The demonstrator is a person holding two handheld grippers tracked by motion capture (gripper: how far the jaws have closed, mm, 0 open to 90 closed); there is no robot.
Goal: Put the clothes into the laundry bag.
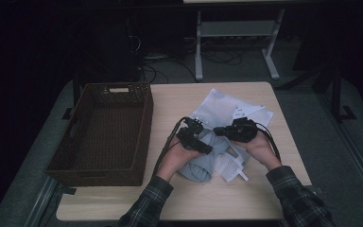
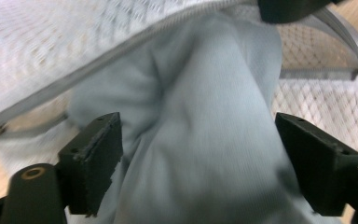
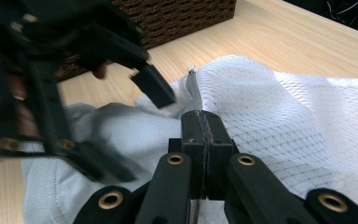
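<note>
Both forearms are reaching in over the table [image 1: 264, 198], hands palm-up at its middle. The left gripper [image 2: 196, 154] is standing wide, jaws straddling the grey garment [image 2: 205, 121] without pinching. The right gripper [image 3: 204, 130] is clamping the mesh bag [image 3: 284, 112] at its zipper edge, beside the basket [image 1: 99, 132].

Basket [image 1: 105, 132] left on table [image 1: 246, 198], garment [image 1: 203, 161] in mesh bag [image 1: 227, 106] right

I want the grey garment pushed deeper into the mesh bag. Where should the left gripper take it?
Probably on the thick rolled fold of the grey garment, between the open jaws of the left gripper: come from the end outside the mesh bag, toward its zipper mouth.
</note>
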